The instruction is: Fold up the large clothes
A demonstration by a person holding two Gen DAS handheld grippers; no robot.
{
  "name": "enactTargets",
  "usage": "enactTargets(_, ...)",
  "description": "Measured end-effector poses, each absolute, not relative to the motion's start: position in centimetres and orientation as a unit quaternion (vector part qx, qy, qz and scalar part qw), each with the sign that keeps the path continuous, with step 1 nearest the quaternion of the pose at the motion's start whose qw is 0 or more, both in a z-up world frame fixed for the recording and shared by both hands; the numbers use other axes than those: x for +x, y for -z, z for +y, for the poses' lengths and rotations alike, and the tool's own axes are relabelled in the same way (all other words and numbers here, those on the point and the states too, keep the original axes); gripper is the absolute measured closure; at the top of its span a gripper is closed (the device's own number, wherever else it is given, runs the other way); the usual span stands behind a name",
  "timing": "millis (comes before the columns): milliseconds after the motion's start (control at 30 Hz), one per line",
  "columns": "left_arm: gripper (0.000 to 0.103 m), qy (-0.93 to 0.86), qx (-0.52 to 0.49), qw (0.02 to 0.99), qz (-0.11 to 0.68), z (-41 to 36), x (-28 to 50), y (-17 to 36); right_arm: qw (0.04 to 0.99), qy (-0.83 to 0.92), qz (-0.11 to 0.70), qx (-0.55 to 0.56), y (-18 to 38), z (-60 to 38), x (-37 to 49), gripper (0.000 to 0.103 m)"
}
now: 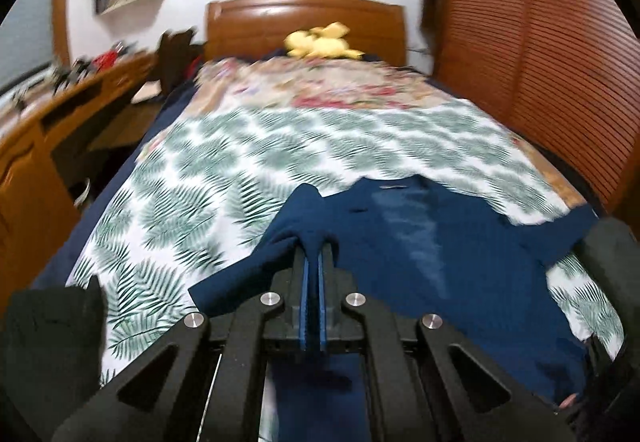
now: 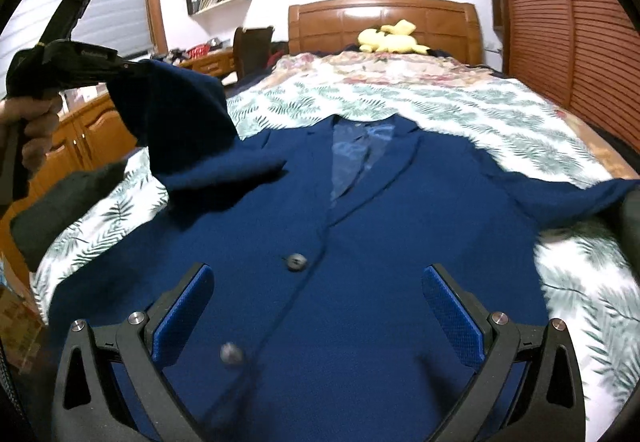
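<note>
A navy blue suit jacket lies face up on the bed, collar toward the headboard, with two dark buttons down its front. My left gripper is shut on the jacket's left sleeve and holds it lifted off the bed. In the right wrist view the left gripper shows at upper left with the raised sleeve hanging from it. My right gripper is open and empty, low over the jacket's front near the buttons. The jacket's right sleeve lies spread out to the right.
The bed has a palm-leaf sheet and a floral cover near the wooden headboard, with a yellow plush toy. A wooden desk stands at the left, a louvred wardrobe at the right.
</note>
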State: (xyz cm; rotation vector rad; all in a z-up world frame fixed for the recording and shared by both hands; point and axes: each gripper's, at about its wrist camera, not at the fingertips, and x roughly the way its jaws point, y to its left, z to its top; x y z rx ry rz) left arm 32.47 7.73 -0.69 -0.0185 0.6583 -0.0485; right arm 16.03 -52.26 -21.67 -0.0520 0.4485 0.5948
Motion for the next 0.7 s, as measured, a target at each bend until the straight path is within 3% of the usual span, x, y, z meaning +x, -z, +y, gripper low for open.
enactTargets(533, 0.098, 0.081, 0.038, 0.943, 0.321, -2.9, 26.6, 2.1, 0.950, -0.247, 0.193, -0.001, 21.1, -60.8, 8.5, 0.000)
enactTargets(667, 0.093, 0.080, 0.039, 0.939, 0.333, -3.3, 24.9, 2.9, 0.950, -0.248, 0.193, -0.001, 20.8, -60.8, 7.6, 0.000)
enactTargets(700, 0.086, 0.080, 0.038, 0.940, 0.330, -3.3, 24.4, 2.9, 0.949, -0.249, 0.192, -0.002, 20.6, -60.9, 7.4, 0.000)
